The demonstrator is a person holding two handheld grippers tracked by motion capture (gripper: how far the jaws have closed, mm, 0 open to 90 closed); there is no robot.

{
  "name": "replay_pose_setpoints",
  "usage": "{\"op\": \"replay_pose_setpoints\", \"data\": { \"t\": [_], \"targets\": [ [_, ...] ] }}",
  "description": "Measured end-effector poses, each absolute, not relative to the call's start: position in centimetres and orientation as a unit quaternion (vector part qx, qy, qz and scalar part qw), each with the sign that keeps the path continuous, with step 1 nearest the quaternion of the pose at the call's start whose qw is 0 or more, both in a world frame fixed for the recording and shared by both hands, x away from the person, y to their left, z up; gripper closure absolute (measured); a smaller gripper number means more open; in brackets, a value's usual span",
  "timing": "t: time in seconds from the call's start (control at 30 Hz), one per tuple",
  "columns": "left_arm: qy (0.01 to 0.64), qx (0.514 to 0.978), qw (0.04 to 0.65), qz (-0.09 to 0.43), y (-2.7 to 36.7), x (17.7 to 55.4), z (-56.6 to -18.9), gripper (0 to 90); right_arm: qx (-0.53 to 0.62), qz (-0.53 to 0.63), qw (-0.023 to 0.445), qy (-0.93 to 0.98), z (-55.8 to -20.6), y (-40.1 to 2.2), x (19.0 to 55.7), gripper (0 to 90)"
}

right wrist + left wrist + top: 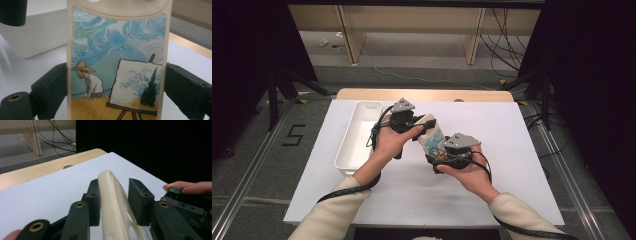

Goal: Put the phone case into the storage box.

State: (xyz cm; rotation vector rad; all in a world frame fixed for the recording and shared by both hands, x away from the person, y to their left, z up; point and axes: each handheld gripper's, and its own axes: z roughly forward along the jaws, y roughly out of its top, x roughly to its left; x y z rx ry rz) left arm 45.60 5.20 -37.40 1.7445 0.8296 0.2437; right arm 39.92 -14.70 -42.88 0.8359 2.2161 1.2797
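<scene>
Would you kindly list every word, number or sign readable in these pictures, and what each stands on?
"5": black marking on the floor, left of the table.
The phone case bears a painted picture, no lettering.
No other text is readable.

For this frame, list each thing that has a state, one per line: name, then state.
phone case: held off the table between both grippers, painted side toward the right gripper's camera.
right gripper: shut on the phone case, a pad on each long edge.
left gripper: around the case's upper end; one pad touches, the other stands apart.
white tray: upright on the table, nothing visible inside.
</scene>
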Motion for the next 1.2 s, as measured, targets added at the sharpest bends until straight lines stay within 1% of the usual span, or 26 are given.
{"op": "replay_pose_setpoints", "data": {
  "t": [0.07, 0.1, 0.13, 0.17, 0.3, 0.43, 0.53, 0.67, 0.83, 0.93, 1.2],
  "targets": [
    [0.348, 0.738, 0.572, 0.088, 5.2, 45.5, -37.2, 70.4, 0.303, 0.462, 0.221, 0.803, -42.9, -14.7, 39.9, 11.1],
    [0.347, 0.734, 0.580, 0.069, 5.2, 45.4, -37.2, 75.1, 0.303, 0.462, 0.221, 0.804, -42.9, -14.6, 39.9, 11.0],
    [0.345, 0.733, 0.584, 0.062, 5.1, 45.2, -37.0, 78.5, 0.303, 0.461, 0.222, 0.804, -42.9, -14.6, 39.9, 11.0],
    [0.338, 0.738, 0.580, 0.069, 5.0, 45.0, -36.8, 79.3, 0.303, 0.461, 0.222, 0.804, -43.0, -14.6, 39.8, 10.9],
    [0.323, 0.742, 0.582, 0.077, 4.7, 44.6, -36.4, 79.8, 0.301, 0.465, 0.224, 0.802, -42.9, -14.6, 39.9, 10.2],
    [0.316, 0.745, 0.583, 0.076, 4.7, 44.6, -36.3, 79.8, 0.300, 0.472, 0.211, 0.802, -42.8, -14.9, 40.1, 9.2],
    [0.315, 0.746, 0.581, 0.082, 4.8, 44.7, -36.4, 79.8, 0.296, 0.481, 0.189, 0.803, -42.8, -15.2, 40.3, 5.6],
    [0.315, 0.745, 0.582, 0.081, 5.1, 44.8, -36.3, 79.8, 0.292, 0.484, 0.179, 0.805, -42.8, -15.4, 40.5, 2.7],
    [0.306, 0.750, 0.581, 0.078, 5.1, 44.8, -36.2, 79.8, 0.292, 0.485, 0.167, 0.807, -42.8, -15.8, 40.7, 3.0],
    [0.302, 0.752, 0.581, 0.077, 5.2, 44.8, -36.2, 79.7, 0.293, 0.487, 0.157, 0.808, -43.0, -16.0, 41.0, 5.3],
    [0.290, 0.757, 0.582, 0.070, 5.1, 44.7, -36.1, 79.7, 0.295, 0.477, 0.153, 0.814, -43.6, -16.7, 41.9, 9.6]
  ]
}}
